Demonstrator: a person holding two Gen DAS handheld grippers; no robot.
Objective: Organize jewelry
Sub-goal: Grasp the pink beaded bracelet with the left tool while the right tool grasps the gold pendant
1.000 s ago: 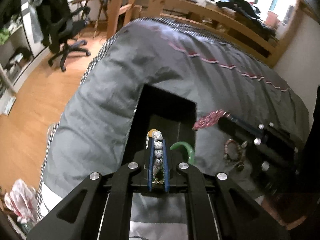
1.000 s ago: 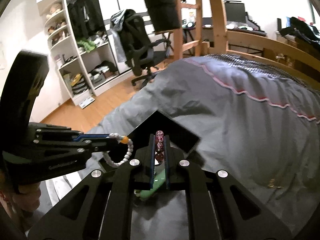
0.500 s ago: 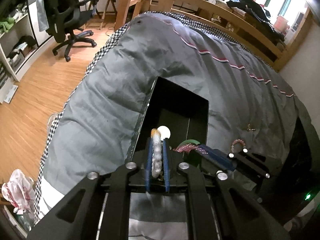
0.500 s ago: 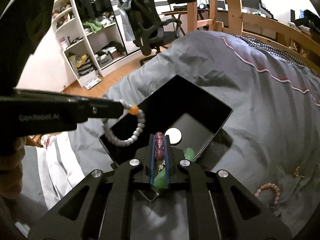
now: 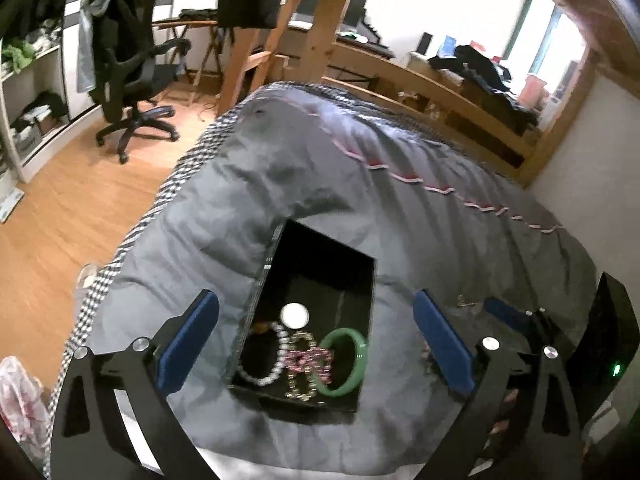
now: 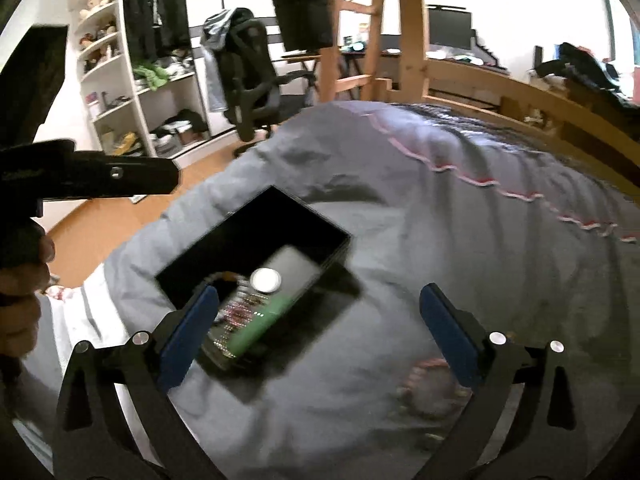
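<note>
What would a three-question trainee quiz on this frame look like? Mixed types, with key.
1. True or false: the left gripper is shut on a bracelet.
2. Which lies in the black box nearest its right wall?
A. white bead bracelet
B. green bangle
C. round white disc
3. Fill in: a pink bead bracelet is not yet boxed; it lies on the grey ____.

Key:
1. False; both the left and the right gripper are open and empty.
2. B
3. quilt
</note>
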